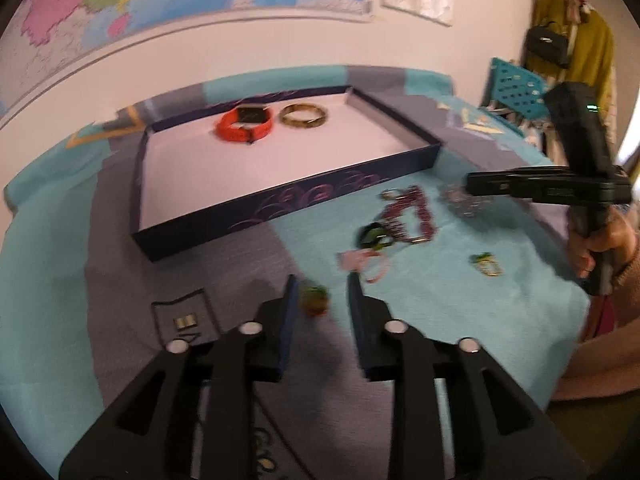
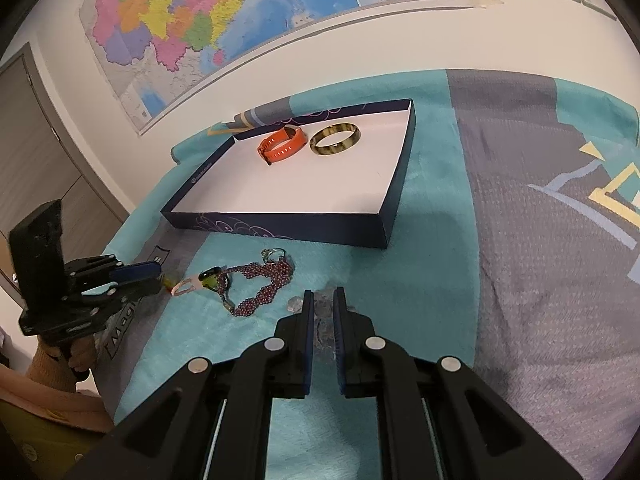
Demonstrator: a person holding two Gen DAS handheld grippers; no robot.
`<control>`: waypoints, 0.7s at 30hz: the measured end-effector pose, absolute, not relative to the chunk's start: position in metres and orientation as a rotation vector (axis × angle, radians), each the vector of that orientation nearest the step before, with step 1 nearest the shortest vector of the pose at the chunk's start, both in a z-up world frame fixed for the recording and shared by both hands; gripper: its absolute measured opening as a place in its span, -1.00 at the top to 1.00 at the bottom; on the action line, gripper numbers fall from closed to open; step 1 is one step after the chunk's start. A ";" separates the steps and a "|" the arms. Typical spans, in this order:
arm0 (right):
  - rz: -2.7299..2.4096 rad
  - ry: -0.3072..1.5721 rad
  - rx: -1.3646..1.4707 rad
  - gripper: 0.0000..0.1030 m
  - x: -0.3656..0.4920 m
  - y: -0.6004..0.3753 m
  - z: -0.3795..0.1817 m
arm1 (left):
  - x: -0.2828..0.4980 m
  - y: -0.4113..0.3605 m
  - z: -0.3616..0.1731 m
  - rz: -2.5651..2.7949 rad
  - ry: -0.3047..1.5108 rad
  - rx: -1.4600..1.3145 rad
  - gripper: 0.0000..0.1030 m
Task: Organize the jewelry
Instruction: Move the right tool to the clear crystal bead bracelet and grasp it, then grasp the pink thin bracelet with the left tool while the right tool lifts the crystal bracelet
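Right wrist view: our right tongs [image 2: 323,300] pinch the clear bracelet [image 2: 296,303] narrowly; left tongs [image 1: 320,288] half-open around the small ring [image 1: 316,300]; we lift slowly toward the tray [image 2: 280,232].

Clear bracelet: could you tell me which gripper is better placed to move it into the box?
Right: the right gripper is closed around the clear bracelet; the left gripper straddles another trinket.
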State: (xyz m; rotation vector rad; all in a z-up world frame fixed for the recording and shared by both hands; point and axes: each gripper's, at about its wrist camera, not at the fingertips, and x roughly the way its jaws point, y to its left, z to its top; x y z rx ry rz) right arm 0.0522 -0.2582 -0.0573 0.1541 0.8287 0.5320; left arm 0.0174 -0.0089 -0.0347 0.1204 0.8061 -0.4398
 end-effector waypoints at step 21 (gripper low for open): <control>0.483 0.846 0.038 0.14 0.051 -0.245 -0.060 | 0.046 -0.045 -0.054 -0.459 0.871 0.183 0.38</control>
